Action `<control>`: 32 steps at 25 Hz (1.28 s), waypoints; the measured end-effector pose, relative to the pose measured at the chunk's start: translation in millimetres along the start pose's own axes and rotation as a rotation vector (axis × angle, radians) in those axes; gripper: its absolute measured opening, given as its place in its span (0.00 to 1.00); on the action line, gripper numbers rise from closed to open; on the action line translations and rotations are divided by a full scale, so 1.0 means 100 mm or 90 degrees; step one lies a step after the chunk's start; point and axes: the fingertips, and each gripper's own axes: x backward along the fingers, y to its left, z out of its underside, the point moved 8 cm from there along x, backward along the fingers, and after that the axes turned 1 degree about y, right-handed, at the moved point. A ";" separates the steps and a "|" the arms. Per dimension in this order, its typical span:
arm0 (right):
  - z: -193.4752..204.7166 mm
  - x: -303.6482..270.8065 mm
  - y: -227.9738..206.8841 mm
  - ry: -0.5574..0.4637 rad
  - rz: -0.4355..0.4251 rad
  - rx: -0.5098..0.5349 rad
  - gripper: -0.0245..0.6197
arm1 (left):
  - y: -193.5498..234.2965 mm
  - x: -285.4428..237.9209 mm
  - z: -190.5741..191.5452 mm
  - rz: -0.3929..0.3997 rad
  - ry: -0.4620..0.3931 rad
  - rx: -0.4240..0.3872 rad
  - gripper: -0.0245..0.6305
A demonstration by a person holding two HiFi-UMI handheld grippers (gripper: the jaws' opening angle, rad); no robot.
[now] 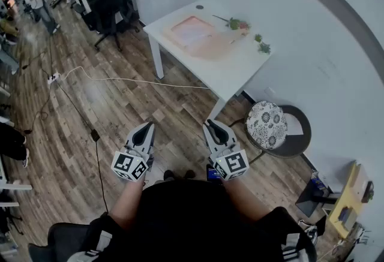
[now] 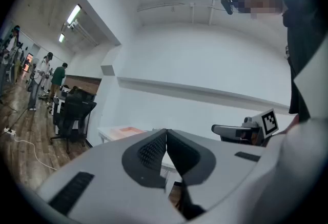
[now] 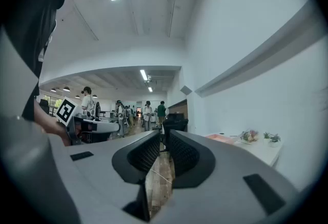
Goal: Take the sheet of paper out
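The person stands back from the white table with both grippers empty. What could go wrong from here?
1. A white cable crosses the floor between the person and the table; walking up could snag it.
2. Small plants stand beside the pink flat item; a careless reach could knock them.
3. The left gripper is shut and would need to open before it could grip anything.

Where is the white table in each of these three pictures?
Head view: the white table is upper centre, against the wall.
Left gripper view: the table is low and left of centre, beyond the jaws.
Right gripper view: the table is low on the right.
Shared landmark: the pinkish sheet lying on it.
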 end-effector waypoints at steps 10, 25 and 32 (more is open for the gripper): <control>-0.02 0.10 -0.11 -0.020 0.012 -0.034 0.28 | -0.12 -0.05 -0.01 0.025 0.019 -0.039 0.04; 0.04 0.11 -0.23 -0.018 -0.002 -0.057 0.22 | -0.16 -0.05 0.00 0.010 0.038 -0.043 0.04; 0.09 0.12 -0.33 -0.026 -0.001 -0.063 0.20 | -0.23 -0.09 0.01 0.003 0.040 -0.046 0.04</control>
